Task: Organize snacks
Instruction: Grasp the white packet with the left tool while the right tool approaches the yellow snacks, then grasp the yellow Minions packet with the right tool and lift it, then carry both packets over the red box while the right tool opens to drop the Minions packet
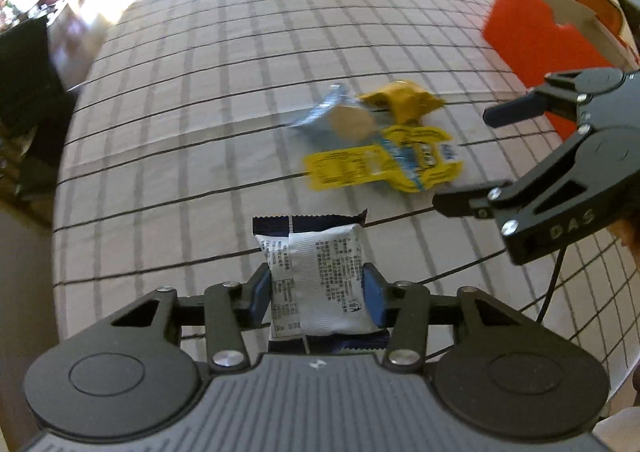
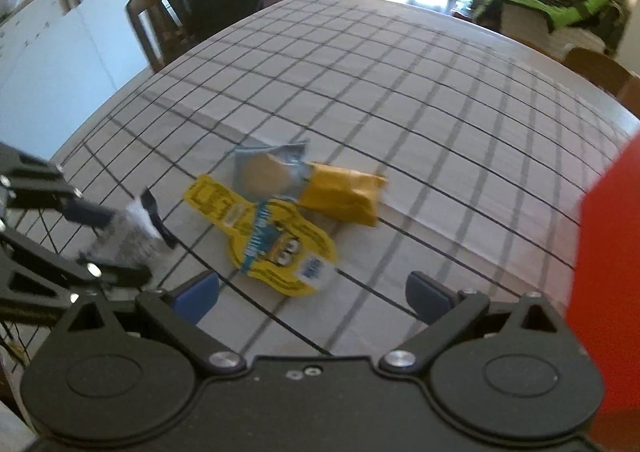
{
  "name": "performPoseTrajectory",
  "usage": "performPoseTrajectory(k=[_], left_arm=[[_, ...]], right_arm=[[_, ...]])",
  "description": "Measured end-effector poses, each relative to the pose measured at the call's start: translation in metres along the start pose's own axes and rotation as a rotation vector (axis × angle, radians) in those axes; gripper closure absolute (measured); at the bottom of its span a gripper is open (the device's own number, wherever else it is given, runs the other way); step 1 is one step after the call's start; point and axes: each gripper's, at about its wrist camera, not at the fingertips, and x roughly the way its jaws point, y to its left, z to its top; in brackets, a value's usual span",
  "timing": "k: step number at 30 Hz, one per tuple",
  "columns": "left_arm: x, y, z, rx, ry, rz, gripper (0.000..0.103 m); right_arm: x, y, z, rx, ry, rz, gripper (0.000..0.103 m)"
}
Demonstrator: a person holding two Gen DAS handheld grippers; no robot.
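Observation:
My left gripper [image 1: 316, 292] is shut on a white and dark blue snack packet [image 1: 316, 272], held above the checked tablecloth. It also shows at the left of the right wrist view [image 2: 132, 240]. Three snacks lie together on the cloth: a yellow Minion-print packet [image 1: 380, 159] [image 2: 272, 240], a blue cookie packet [image 1: 336, 111] [image 2: 268, 167] and a plain yellow packet [image 1: 404, 97] [image 2: 344, 195]. My right gripper [image 2: 312, 296] is open and empty, just short of the Minion packet; in the left wrist view it [image 1: 472, 159] hovers right of the snacks.
A red box [image 1: 536, 39] [image 2: 604, 272] stands at the right side of the table. The table [image 1: 240, 71] has a grey checked cloth. Wooden chairs [image 2: 160, 19] and a dark jacket stand around the far edges.

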Motion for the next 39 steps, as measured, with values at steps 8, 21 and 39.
performPoseTrajectory(k=[8, 21, 39], left_arm=[[-0.009, 0.027, -0.01, -0.073, 0.005, 0.028, 0.056], [-0.01, 0.024, -0.008, -0.078, -0.007, 0.028, 0.056], [-0.038, -0.015, 0.027, -0.021, -0.087, -0.007, 0.056]], right_arm=[[0.028, 0.021, 0.013, -0.012, -0.003, -0.006, 0.012], [0.028, 0.025, 0.01, -0.035, -0.023, -0.036, 0.035], [-0.049, 0.001, -0.006, 0.121, -0.109, -0.04, 0.035]])
